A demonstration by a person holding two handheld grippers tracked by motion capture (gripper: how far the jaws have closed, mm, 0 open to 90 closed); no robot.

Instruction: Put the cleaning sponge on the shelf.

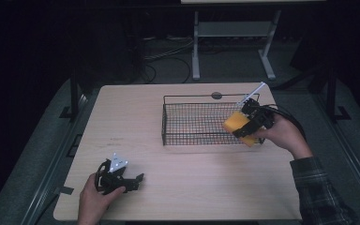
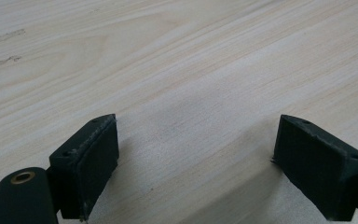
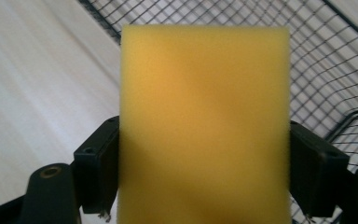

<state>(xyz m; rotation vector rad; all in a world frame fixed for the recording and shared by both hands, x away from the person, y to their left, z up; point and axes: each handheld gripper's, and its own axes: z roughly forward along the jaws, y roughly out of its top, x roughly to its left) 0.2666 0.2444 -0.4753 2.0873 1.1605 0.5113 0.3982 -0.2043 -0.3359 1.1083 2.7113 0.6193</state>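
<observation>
Yellow sponge (image 1: 238, 125) clamped in right gripper (image 1: 252, 123) jaws over wire basket (image 1: 194, 123) | left gripper (image 1: 132, 180) low on table (image 1: 136, 112), jaws wide, empty

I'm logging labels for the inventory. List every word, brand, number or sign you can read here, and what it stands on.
None can be read.
Table: faint dark smudges near its left side, too small to tell whether they are writing.
Yellow sponge held in the right claw: plain, no print.
Wire basket: no tag visible.
Left claw: no markings on its pads.
</observation>
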